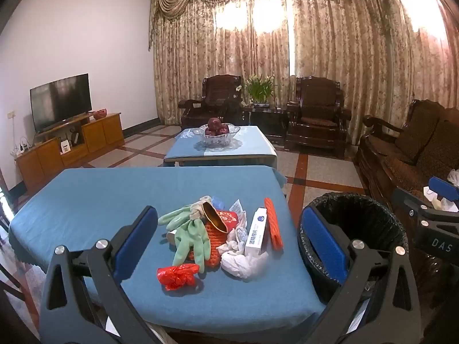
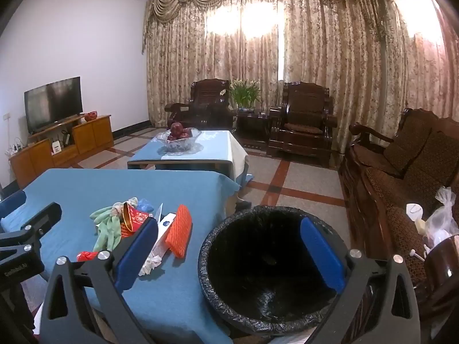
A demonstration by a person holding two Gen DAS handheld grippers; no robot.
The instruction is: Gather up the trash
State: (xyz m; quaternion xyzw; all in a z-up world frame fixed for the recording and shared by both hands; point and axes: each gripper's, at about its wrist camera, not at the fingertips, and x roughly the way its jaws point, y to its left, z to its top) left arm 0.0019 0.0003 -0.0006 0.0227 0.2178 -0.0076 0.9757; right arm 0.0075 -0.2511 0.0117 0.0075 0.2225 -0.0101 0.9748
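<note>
A pile of trash lies on the blue-clothed table (image 1: 86, 200): green gloves (image 1: 189, 235), a red paper cup (image 1: 223, 219), a white box (image 1: 256, 233), an orange foam net (image 1: 274, 225), crumpled tissue (image 1: 243, 262) and a red plastic wrapper (image 1: 178, 276). A black-lined bin (image 2: 269, 269) stands right of the table. My left gripper (image 1: 229, 246) is open above the table's near edge, facing the pile. My right gripper (image 2: 229, 249) is open and empty, held over the bin's left rim. The orange net (image 2: 179, 230) and gloves (image 2: 107, 226) also show in the right wrist view.
A second blue table (image 1: 246, 143) with a glass bowl of apples (image 1: 216, 133) stands beyond. Dark wooden armchairs (image 1: 315, 114) and a sofa (image 2: 401, 166) line the far and right sides. A TV (image 1: 60, 101) on a wooden cabinet stands at left. Plastic bags (image 2: 441, 218) lie on the sofa.
</note>
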